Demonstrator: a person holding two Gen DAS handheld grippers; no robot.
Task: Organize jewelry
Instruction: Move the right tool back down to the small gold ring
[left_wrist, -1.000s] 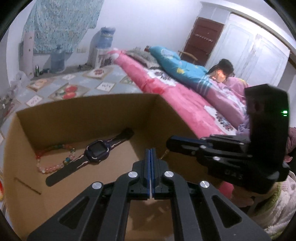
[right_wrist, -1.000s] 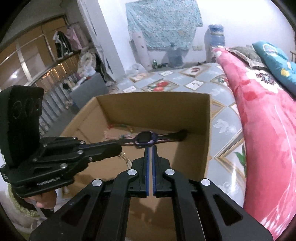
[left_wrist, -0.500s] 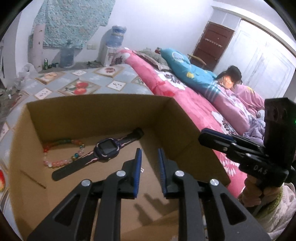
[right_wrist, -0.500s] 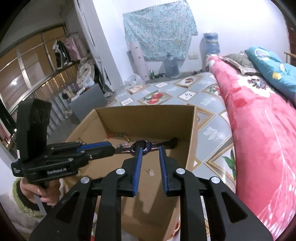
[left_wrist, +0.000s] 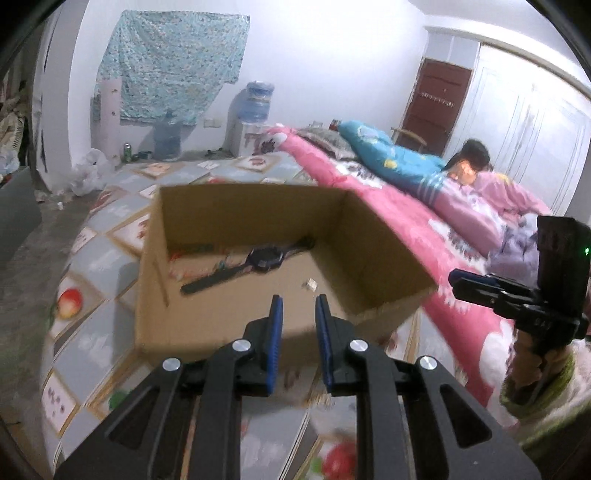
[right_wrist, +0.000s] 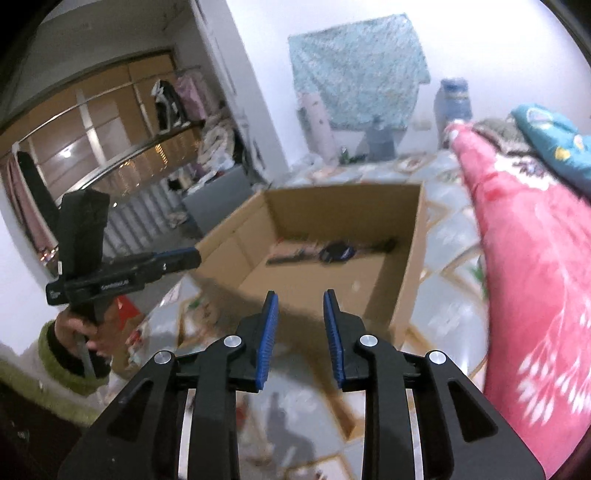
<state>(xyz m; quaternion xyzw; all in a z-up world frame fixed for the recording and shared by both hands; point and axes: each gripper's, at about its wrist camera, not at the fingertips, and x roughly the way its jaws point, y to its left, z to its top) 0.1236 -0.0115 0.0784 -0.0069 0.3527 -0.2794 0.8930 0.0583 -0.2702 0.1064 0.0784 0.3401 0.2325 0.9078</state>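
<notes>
Both grippers are hanging above and short of the cardboard box (left_wrist: 236, 306), which is sitting on the patterned quilt (left_wrist: 99, 266) beside the pink blanket (left_wrist: 399, 210). The left gripper (left_wrist: 298, 314) is showing its blue-padded fingers (left_wrist: 276, 332) spread apart with nothing between them; the right gripper (right_wrist: 300, 314) is likewise standing parted and empty.

The jewelry is lying on the box floor, toward the far wall. The wristwatch (left_wrist: 255, 264) is stretching diagonally with its strap laid out flat. The bead bracelet (left_wrist: 188, 258) is lying just beside it near the left wall, blurred in both views. A small pale object (left_wrist: 309, 283) is resting nearer the front, apart from the watch — too small to identify.

Handling judgement: the watch is looking light, its case rigid and its strap flexible, so the case edges are offering the firmest hold; taken by the strap, the case would likely be swinging. The bracelet is appearing light, limp and smooth-beaded — likely to be slipping or draping, so pinching across the strand seems the better hold. The small piece would be needing a fine fingertip pinch against the cardboard.

Count: one box, one watch, one bracelet, one small unidentified piece, two grippers.
</notes>
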